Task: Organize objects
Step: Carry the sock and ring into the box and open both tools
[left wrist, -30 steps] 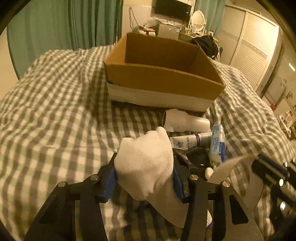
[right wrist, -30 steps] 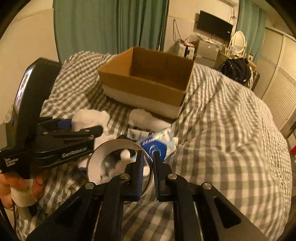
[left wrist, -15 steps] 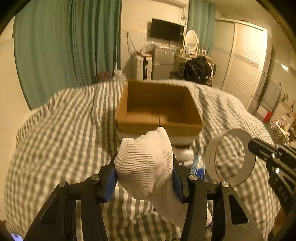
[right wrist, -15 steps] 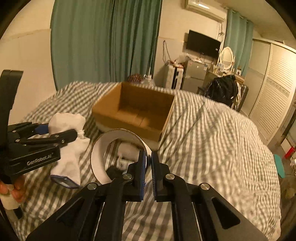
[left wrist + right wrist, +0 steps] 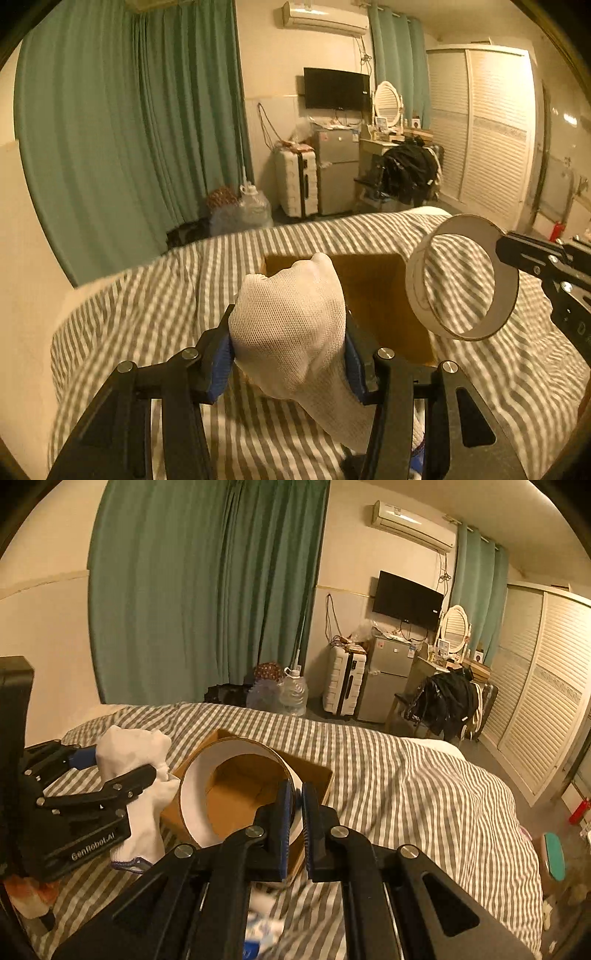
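Observation:
My left gripper point(image 5: 288, 354) is shut on a white mesh glove point(image 5: 291, 328) and holds it in the air before the open cardboard box point(image 5: 373, 291) on the checked bed. The glove also shows in the right wrist view point(image 5: 133, 753), held by the left gripper point(image 5: 110, 771). My right gripper point(image 5: 294, 819) is shut on the wall of a white tape ring point(image 5: 195, 805), held above the near side of the box point(image 5: 236, 797). The ring point(image 5: 461, 277) hangs at the right of the left wrist view, over the box's right side.
The grey checked bedcover point(image 5: 406, 775) spreads around the box. A few small items point(image 5: 258, 923) lie blurred on the bed under my right gripper. Green curtains point(image 5: 129, 147), a fridge point(image 5: 336, 170), a suitcase point(image 5: 295, 184) and a wardrobe point(image 5: 491, 129) stand beyond the bed.
Both grippers have risen from the bed and moved toward the box, carrying the glove and the tape ring. The items on the bed have dropped out of the left view.

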`<state>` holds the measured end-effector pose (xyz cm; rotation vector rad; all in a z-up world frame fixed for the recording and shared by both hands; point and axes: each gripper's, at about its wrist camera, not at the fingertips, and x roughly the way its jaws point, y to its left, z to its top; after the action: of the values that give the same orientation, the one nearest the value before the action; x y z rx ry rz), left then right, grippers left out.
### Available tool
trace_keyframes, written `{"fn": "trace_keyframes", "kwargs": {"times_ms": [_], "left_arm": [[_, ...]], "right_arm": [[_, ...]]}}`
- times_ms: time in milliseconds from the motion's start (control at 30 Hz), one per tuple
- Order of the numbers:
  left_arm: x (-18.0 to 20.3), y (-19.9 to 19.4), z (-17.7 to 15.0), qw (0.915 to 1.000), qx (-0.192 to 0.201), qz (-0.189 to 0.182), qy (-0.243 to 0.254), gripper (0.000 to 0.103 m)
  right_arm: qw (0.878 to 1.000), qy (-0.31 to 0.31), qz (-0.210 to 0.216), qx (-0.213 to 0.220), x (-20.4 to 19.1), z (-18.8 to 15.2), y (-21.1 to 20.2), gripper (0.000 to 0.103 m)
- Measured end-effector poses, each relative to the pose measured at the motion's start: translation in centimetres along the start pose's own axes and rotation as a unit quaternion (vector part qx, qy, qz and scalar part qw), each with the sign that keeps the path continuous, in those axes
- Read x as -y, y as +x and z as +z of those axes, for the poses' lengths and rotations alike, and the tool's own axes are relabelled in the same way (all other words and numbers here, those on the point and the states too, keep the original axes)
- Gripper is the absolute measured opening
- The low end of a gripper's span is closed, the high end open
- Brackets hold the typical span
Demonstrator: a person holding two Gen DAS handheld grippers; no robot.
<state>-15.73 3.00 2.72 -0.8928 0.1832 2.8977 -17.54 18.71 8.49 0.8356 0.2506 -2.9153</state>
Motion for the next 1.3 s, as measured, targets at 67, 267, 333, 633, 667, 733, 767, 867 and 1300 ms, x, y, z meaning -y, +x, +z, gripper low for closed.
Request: {"fn": "trace_keyframes", "kwargs": {"times_ms": [67, 267, 333, 633, 667, 733, 767, 867, 1300], "left_arm": [[0.1, 1.9, 0.6, 1.0000, -0.001, -0.001, 0.002, 0.052], [0.3, 8.0, 0.8, 0.9997, -0.022, 0.002, 0.009, 0.052], [0.2, 9.5, 0.4, 0.9995, -0.031, 0.001, 0.008, 0.052], [0.4, 14.0, -1.5, 0.9981, -0.059, -0.013, 0.009, 0.052], [0.5, 14.0, -1.7, 0.9979, -0.061, -0.016, 0.011, 0.052], [0.9, 14.2, -1.8, 0.9972, -0.069, -0.022, 0.018, 0.055], [0.9, 14.3, -1.8, 0.9970, -0.071, -0.024, 0.021, 0.056], [1.0, 13.7, -2.2, 0.9969, -0.071, -0.026, 0.025, 0.065], [-1.3, 6.3, -1.2, 0.9991, -0.040, -0.016, -0.004, 0.092]], "right_arm": [[1.000, -0.002, -0.002, -0.005, 0.3, 0.6, 1.8, 0.006], [0.999, -0.007, 0.000, -0.037, 0.7, 1.3, 8.7, 0.006], [0.999, -0.005, 0.002, -0.052, 0.7, 0.9, 11.1, 0.006], [0.995, 0.006, 0.021, -0.101, 0.6, -2.4, 16.9, 0.006], [0.994, 0.009, 0.024, -0.104, 0.9, -2.6, 17.1, 0.006], [0.993, 0.015, 0.025, -0.112, 1.2, -2.9, 17.2, 0.007], [0.993, 0.017, 0.027, -0.112, 1.3, -3.1, 17.0, 0.007], [0.993, 0.031, 0.037, -0.112, 1.6, -3.2, 16.5, 0.019], [0.996, 0.055, 0.033, -0.069, 2.2, -1.3, 8.8, 0.069]]}}
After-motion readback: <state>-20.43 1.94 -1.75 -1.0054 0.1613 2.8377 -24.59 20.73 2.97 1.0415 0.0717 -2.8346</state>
